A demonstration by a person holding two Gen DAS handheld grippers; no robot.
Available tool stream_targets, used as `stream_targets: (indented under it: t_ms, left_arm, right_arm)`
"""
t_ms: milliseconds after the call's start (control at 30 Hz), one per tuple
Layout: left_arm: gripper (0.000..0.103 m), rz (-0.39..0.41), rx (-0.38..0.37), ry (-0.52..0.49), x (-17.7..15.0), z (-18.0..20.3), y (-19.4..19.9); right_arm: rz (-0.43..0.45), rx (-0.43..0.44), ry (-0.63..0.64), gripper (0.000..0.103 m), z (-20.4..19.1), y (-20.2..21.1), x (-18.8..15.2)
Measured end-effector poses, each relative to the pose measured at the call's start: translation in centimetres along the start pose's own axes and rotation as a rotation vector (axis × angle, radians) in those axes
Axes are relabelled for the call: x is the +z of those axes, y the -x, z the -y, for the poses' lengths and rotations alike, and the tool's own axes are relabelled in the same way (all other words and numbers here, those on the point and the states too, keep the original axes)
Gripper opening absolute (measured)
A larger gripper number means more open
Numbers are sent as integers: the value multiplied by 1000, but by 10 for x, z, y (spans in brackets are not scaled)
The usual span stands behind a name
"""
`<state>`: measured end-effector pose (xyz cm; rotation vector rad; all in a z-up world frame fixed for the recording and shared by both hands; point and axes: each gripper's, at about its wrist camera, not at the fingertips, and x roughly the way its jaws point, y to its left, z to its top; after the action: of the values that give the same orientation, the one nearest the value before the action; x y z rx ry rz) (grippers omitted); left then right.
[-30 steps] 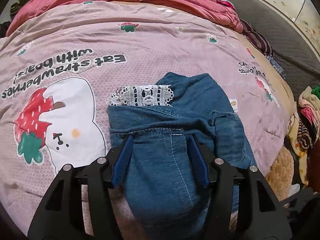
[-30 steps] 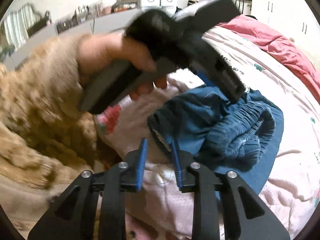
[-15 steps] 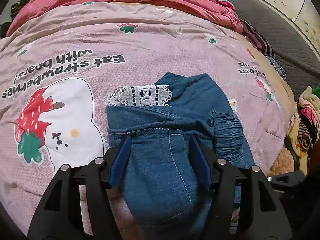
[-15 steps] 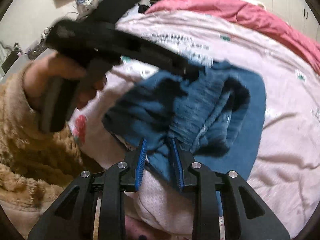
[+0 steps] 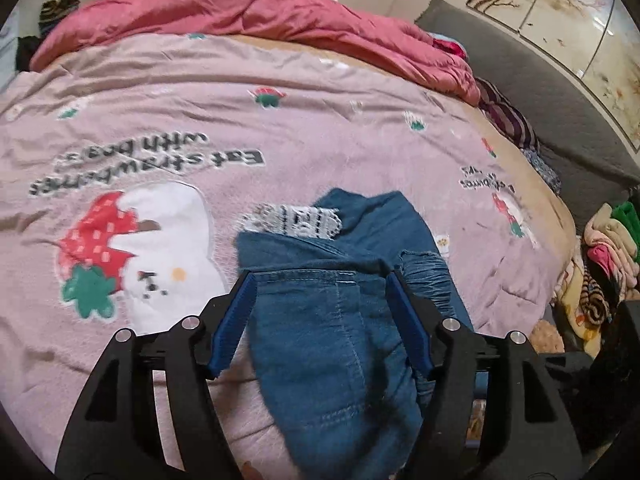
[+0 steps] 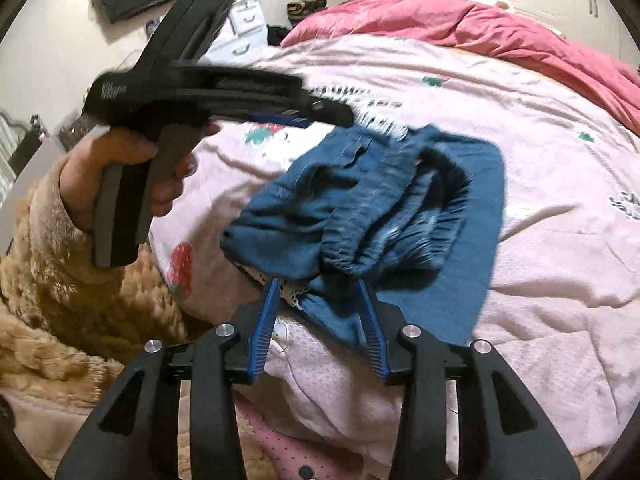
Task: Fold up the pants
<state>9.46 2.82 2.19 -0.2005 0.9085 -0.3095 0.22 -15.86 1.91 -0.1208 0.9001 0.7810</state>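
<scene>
The blue denim pants (image 5: 340,320) with a white lace trim (image 5: 296,220) lie bunched on the pink strawberry quilt (image 5: 240,120). My left gripper (image 5: 322,280) is open, its blue pads either side of a denim fold without squeezing it. In the right wrist view the pants (image 6: 380,208) lie crumpled, elastic waistband facing me. My right gripper (image 6: 318,286) is open, its jaws straddling the near edge of the denim and lace. The left gripper (image 6: 280,116) shows there, held in a hand above the pants' far left side.
A red-pink duvet (image 5: 240,12) is piled at the far end of the bed. A grey sofa (image 5: 540,92) and a heap of clothes (image 5: 608,248) lie to the right. A fuzzy tan sleeve (image 6: 60,280) fills the right wrist view's left side.
My right gripper has opened from nearly shut and now straddles the pants' near edge. The left gripper has lifted slightly back, still open over the denim.
</scene>
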Motion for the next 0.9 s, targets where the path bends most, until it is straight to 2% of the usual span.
stream_targets:
  t_ms: [200, 367, 433, 533, 567, 633, 700, 900]
  left_arm:
    - [63, 57, 28, 18, -1, -2, 30]
    - [72, 83, 54, 24, -4, -3, 47]
    - [83, 86, 58, 21, -6, -3, 49]
    - [83, 84, 69, 26, -9, -4, 51]
    - [83, 84, 69, 30, -10, -4, 51]
    - [88, 84, 78, 30, -13, -3, 52]
    - [94, 82, 96, 23, -16, -1, 52]
    - [94, 57, 103, 23, -22, 2, 46]
  right_arm:
    - [87, -50, -11, 54, 7, 31, 16]
    - [135, -98, -6, 63, 15, 48, 25]
    - [143, -109, -21, 63, 18, 49, 26]
    - [149, -133, -41, 65, 21, 48, 24]
    - [154, -140, -50, 72, 21, 46, 24]
    - [163, -161, -73, 78, 26, 48, 24]
    - [171, -177, -93, 78, 31, 48, 24]
    - [167, -198, -160, 78, 46, 42, 24]
